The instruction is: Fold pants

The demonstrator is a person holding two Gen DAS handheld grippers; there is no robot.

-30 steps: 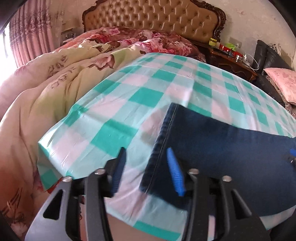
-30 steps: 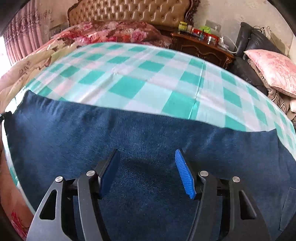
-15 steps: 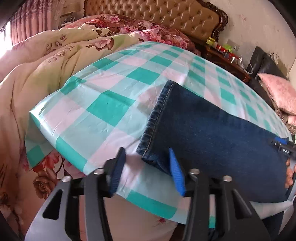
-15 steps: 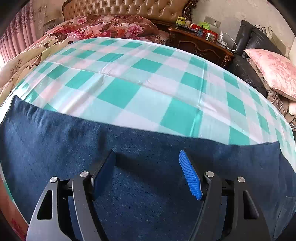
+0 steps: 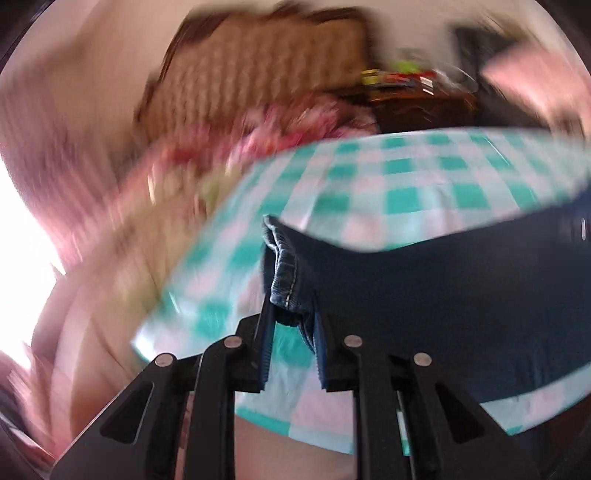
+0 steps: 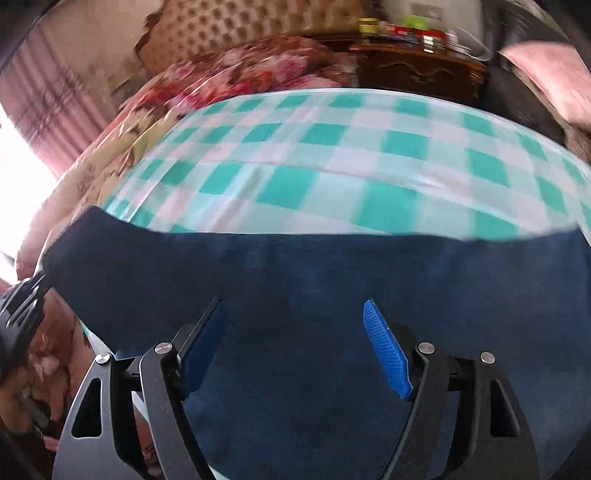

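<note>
Dark blue jeans [image 5: 443,288] lie across a green and white checked cloth [image 5: 406,177] on a bed. My left gripper [image 5: 291,314] is shut on the hem end of the jeans leg [image 5: 284,273], which is bunched and lifted off the cloth. In the right wrist view the jeans [image 6: 314,280] fill the lower half. My right gripper [image 6: 295,332] is open just above the denim, near the middle of the leg. The left gripper's body shows at that view's left edge [image 6: 18,314].
A flowered quilt [image 6: 240,77] is heaped at the back left before a tufted headboard [image 6: 236,26]. A dark wooden nightstand [image 6: 417,70] with small items and a pink pillow [image 6: 546,70] stand at the back right. The cloth's near edge hangs off [image 5: 295,424].
My left gripper has closed on the jeans hem and lifted it, moving fast enough to blur the view. My right gripper stays open over the denim, shifted slightly.
</note>
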